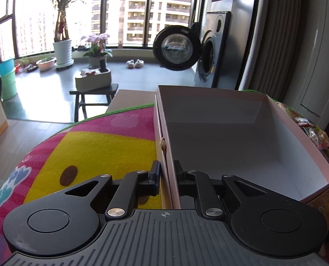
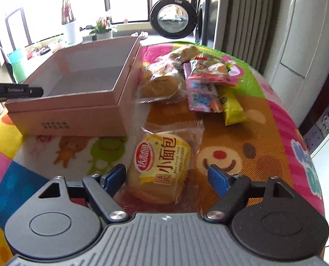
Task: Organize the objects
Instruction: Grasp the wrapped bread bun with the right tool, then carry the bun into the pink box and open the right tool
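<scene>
Wrapped bun [image 2: 159,168]: light, squashy, crinkly slick film; take across middle. Right gripper [image 2: 166,177] apart around it. Left gripper [image 1: 167,175] clamped on box [image 1: 275,119] wall.

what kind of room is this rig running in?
Most likely a home, in a living area that opens onto a laundry balcony. Clues: a front-loading washing machine with its door open, potted plants by tall windows facing apartment towers, and a colourful cartoon mat under the snacks.

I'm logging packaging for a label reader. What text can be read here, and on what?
"小面包" and "Mini French": bread packet between the open right tongs.
"达利园": its red oval logo.
Box front print: too small.
Left tongs' lettering: blurred.
Snack wrappers: unreadable.
</scene>
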Action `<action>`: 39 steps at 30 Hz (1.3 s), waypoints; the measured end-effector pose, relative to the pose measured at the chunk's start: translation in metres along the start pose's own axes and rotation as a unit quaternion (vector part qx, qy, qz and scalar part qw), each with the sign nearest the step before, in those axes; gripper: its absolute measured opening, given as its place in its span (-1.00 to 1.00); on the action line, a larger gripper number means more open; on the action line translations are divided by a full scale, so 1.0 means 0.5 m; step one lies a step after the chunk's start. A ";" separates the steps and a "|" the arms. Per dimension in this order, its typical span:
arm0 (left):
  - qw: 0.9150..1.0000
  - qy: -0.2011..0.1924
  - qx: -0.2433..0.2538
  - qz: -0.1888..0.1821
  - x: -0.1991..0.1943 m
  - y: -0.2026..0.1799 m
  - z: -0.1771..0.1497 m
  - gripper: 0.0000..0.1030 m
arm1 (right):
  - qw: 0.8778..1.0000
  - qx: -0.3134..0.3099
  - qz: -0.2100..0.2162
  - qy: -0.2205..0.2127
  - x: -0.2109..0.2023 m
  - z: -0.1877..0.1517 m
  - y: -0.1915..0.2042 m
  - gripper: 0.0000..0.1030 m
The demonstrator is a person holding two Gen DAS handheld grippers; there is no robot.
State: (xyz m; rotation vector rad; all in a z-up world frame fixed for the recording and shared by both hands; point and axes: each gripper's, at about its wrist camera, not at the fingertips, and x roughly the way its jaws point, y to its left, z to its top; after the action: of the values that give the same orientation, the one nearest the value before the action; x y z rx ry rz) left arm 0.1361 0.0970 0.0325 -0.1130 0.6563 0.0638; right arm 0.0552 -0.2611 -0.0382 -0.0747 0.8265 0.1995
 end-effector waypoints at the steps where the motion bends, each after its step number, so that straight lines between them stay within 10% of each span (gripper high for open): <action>1: 1.000 0.001 0.001 0.000 0.000 -0.001 0.000 -0.72 | 1.000 -0.005 0.000 -0.003 0.001 0.001 0.003 0.52; 3: 1.000 0.001 0.002 0.000 0.000 -0.002 -0.001 -0.72 | 1.000 -0.021 0.014 0.006 0.006 0.005 0.013 0.22; 10: 1.000 -0.001 0.000 -0.004 -0.002 0.004 -0.003 -0.72 | 0.993 -0.028 0.100 0.050 -0.049 0.019 0.011 0.10; 20: 1.000 -0.001 -0.012 -0.008 -0.005 0.007 -0.006 -0.71 | 0.971 -0.038 0.198 -0.127 -0.101 0.246 0.139 0.26; 25: 1.000 -0.001 -0.010 -0.006 -0.009 0.005 -0.010 -0.70 | 0.969 -0.024 0.221 -0.106 0.000 0.300 0.205 0.50; 39: 0.999 0.001 -0.040 -0.012 -0.013 0.017 -0.014 -0.69 | 0.996 -0.009 0.008 -0.091 0.029 0.180 -0.089 0.73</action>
State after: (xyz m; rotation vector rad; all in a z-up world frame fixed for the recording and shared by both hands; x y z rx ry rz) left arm 0.1261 0.1046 0.0301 -0.1982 0.6542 0.0676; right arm 0.1389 -0.2897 0.0112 -0.0656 0.6434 0.2264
